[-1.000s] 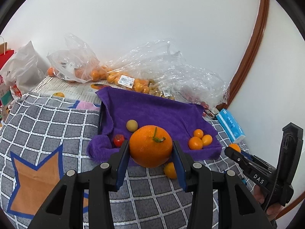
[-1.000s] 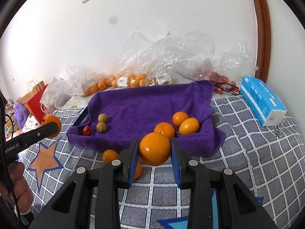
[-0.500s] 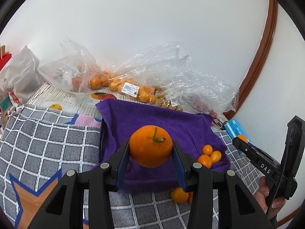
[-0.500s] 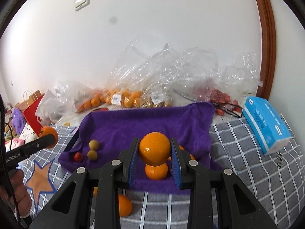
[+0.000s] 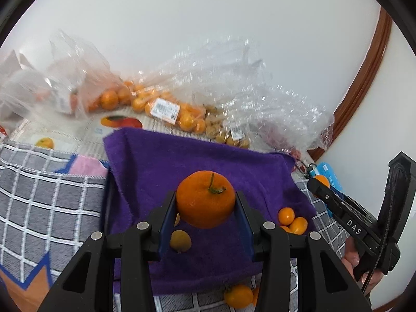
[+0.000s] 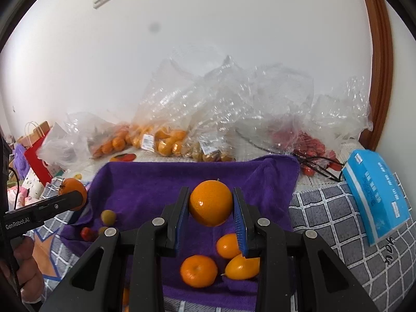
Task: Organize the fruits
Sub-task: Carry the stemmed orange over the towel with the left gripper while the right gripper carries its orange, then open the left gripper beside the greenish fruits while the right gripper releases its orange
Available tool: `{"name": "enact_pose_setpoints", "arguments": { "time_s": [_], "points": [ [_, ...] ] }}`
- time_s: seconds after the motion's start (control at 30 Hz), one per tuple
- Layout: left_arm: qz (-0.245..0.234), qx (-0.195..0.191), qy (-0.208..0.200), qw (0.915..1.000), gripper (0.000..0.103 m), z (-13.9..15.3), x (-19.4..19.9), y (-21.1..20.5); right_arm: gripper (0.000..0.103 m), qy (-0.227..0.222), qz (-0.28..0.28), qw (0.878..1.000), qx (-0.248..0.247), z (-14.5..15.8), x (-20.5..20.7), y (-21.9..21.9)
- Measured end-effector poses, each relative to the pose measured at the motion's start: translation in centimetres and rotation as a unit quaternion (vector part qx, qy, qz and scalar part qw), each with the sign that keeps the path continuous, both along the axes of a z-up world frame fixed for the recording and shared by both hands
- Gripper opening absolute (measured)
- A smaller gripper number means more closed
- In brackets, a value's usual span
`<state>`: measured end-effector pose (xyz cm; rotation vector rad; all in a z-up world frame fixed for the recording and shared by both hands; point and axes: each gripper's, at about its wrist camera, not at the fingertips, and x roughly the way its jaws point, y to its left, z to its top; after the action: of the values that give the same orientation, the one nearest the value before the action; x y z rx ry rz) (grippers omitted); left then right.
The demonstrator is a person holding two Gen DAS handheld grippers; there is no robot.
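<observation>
The left gripper (image 5: 206,208) pinches a round stemmed orange tangerine (image 5: 206,199) across its widest girth, above the near half of the purple terry towel (image 5: 182,166). It looks firm, light and smooth-skinned, so a gentle squeeze at mid-height should suit. The right gripper (image 6: 211,209) likewise clamps a smooth round orange (image 6: 210,202) over the towel's near right part, above three small orange fruits (image 6: 199,271).

Grey checked blanket (image 6: 335,215): purple towel (image 6: 156,182), blue tissue box (image 6: 374,195), fruit bags (image 6: 166,140) on it.
</observation>
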<state>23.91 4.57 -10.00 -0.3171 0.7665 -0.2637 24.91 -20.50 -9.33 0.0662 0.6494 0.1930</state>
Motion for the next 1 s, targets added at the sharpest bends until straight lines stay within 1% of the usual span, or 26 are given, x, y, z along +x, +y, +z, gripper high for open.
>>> {"name": "enact_pose_setpoints", "arguments": {
  "time_s": [0.13, 0.27, 0.47, 0.57, 0.73, 1.0],
  "points": [
    [-0.018, 0.014, 0.020, 0.9995, 0.041, -1.4, 1.2, -1.2, 0.032, 0.024, -0.008, 1.000, 0.015, -1.8, 1.5, -0.8],
    [-0.031, 0.039, 0.018, 0.9986, 0.041, -2.3, 1.7, -2.6, 0.032, 0.044, -0.018, 0.999, 0.016, -3.3, 2.6, -1.5],
    [-0.054, 0.040, 0.027, 0.9974, 0.041, -3.1, 1.7, -3.6, 0.032, 0.065, -0.028, 0.997, 0.020, -4.7, 3.5, -2.0],
    [-0.058, 0.049, 0.036, 0.9965, 0.041, -3.8, 1.8, -3.9, 0.032, 0.074, -0.031, 0.997, 0.019, -5.4, 3.8, -2.1],
    [-0.060, 0.041, 0.046, 0.9962, 0.041, -4.4, 2.1, -4.0, 0.033, 0.075, -0.033, 0.996, 0.017, -5.8, 4.0, -2.1],
    [-0.059, 0.057, 0.051, 0.9953, 0.041, -4.9, 2.3, -4.2, 0.033, 0.070, -0.031, 0.997, 0.021, -5.6, 3.8, -2.1]
  ]
}}
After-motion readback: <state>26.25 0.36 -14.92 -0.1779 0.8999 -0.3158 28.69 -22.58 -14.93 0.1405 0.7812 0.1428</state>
